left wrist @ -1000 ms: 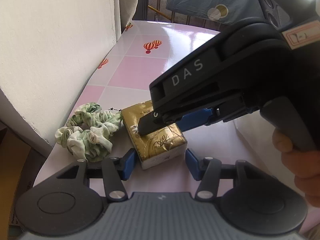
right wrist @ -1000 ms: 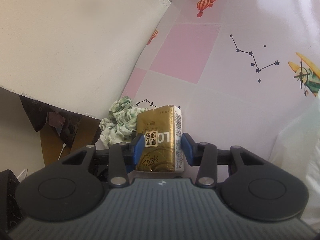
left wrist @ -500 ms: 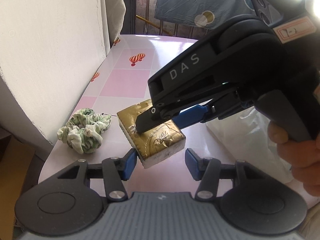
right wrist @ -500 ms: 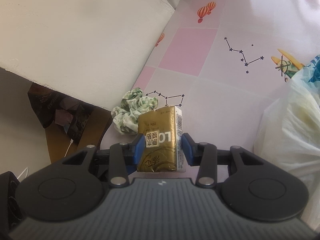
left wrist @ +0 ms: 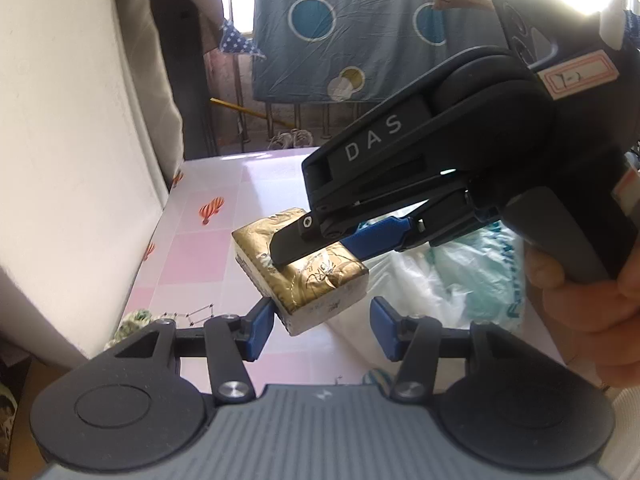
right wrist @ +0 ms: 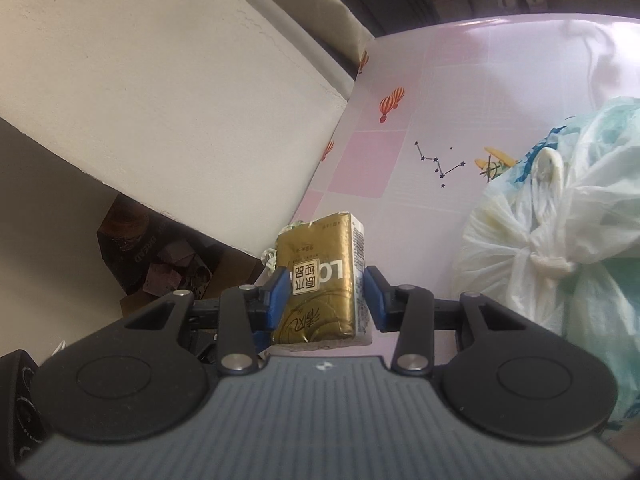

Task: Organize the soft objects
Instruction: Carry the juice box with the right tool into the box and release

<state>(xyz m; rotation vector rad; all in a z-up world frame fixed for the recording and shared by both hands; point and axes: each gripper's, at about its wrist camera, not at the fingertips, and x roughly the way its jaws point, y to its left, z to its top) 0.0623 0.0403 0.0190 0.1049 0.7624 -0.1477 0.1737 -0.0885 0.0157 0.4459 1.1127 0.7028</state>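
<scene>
Hard daylight floods in from one o'clock in the left wrist view, blowing the upper corner to white and backlighting the blue curtain [left wrist: 360, 32]. The glossy bench [right wrist: 460, 80] carries a pale sheen at twelve o'clock. Fisheye curvature bends the wall [right wrist: 160, 80]; corners vignette dark.

glossy gold foil tissue pack [right wrist: 320, 276], glossy tablecloth [right wrist: 448, 92], thin crinkled plastic bag [right wrist: 560, 232].

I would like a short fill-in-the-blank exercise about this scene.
1. The right tongs are shut on the ____ tissue pack.
2. The left tongs are ____, holding nothing.
3. The tied plastic bag lies on the ____ table.

Missing words: gold; open; pink
</scene>
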